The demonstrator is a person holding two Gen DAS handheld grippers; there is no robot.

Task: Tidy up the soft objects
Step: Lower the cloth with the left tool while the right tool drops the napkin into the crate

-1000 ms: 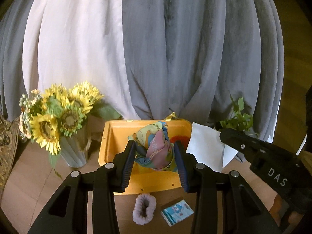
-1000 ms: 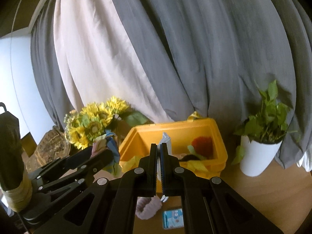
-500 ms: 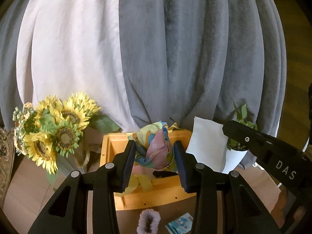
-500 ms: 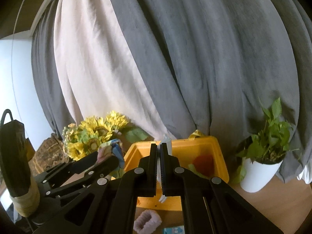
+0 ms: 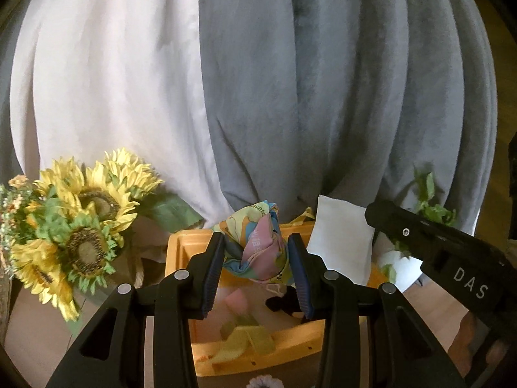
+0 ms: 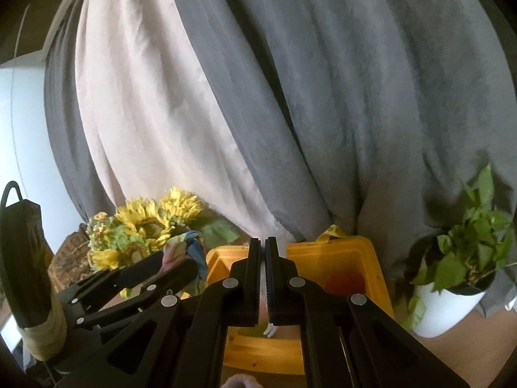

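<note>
Yellow bin (image 5: 181, 252) is seen at 12 o'clock below a multicoloured cloth (image 5: 258, 249), clenched by the left hand-held gripper (image 5: 257, 270). A white sheet (image 5: 339, 242) is pinched by the right hand-held gripper (image 6: 262, 278).

Both grippers are built of matte black plastic, the left gripper (image 5: 257, 273) and the right gripper (image 6: 265, 283) alike. Silver round screw heads are set at the finger joints. Ribbed blue pads (image 5: 213, 274) line the fingers (white letters "DAS" are printed on one body).

A home: curtains (image 5: 290, 97), sunflowers (image 5: 80, 226), potted plant (image 6: 458, 268).
</note>
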